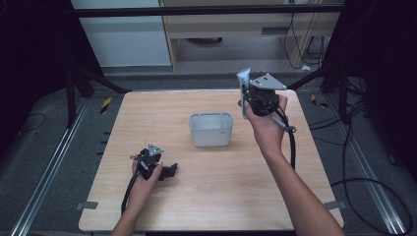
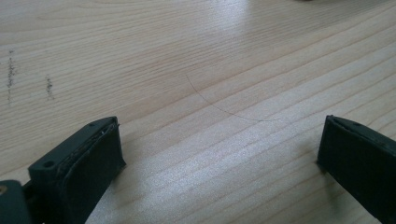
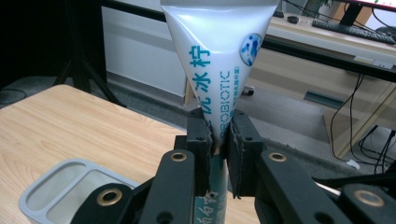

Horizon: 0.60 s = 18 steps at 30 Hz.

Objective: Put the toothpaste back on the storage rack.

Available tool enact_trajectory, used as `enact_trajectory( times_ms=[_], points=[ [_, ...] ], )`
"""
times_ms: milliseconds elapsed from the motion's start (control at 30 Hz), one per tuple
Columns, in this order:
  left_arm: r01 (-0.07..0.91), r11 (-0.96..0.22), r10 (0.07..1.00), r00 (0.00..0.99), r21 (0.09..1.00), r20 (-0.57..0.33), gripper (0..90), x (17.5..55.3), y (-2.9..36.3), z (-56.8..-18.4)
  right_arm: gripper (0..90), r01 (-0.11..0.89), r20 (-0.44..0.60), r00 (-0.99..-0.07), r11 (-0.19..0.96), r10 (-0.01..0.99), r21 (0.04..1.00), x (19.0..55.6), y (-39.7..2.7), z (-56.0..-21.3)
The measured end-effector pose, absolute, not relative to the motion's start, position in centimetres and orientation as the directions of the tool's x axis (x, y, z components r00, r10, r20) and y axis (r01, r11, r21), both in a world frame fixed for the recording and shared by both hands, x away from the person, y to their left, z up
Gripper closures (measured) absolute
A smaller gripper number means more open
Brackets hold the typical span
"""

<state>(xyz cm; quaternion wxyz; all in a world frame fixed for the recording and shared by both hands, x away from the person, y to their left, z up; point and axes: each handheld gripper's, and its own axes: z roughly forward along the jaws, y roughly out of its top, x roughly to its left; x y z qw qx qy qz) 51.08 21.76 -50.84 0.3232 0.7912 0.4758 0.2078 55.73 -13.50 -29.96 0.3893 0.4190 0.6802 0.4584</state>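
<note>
A white tube (image 3: 219, 51) with blue lettering, its flat crimped end up, stands upright between the jaws of my right gripper (image 3: 219, 135), which is shut on it. In the high view the right gripper (image 1: 247, 96) holds the tube (image 1: 244, 78) in the air over the table's far right part, to the right of and behind a pale grey plastic bin (image 1: 211, 129). The bin (image 3: 60, 186) also lies low at the left in the right gripper view. My left gripper (image 1: 171, 171) rests low on the table (image 1: 211, 182) at the near left, open, its fingers (image 2: 88, 158) wide apart over bare wood.
The wooden table (image 2: 210, 70) has a dark frame and floor rails around it. Cables trail from both grippers, and more cables lie on the floor at the right. A desk with equipment stands beyond the table's far edge.
</note>
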Motion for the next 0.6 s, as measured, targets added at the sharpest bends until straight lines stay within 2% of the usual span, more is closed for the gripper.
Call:
enact_trajectory(
  times_ms=[600],
  points=[
    [0.618,-0.339,0.887,0.461,0.709,0.022,0.0,51.1,21.8,-50.8,80.5,0.171,-0.132,-0.362,0.205,0.923,0.964,55.8,-12.1,-29.4]
  ],
)
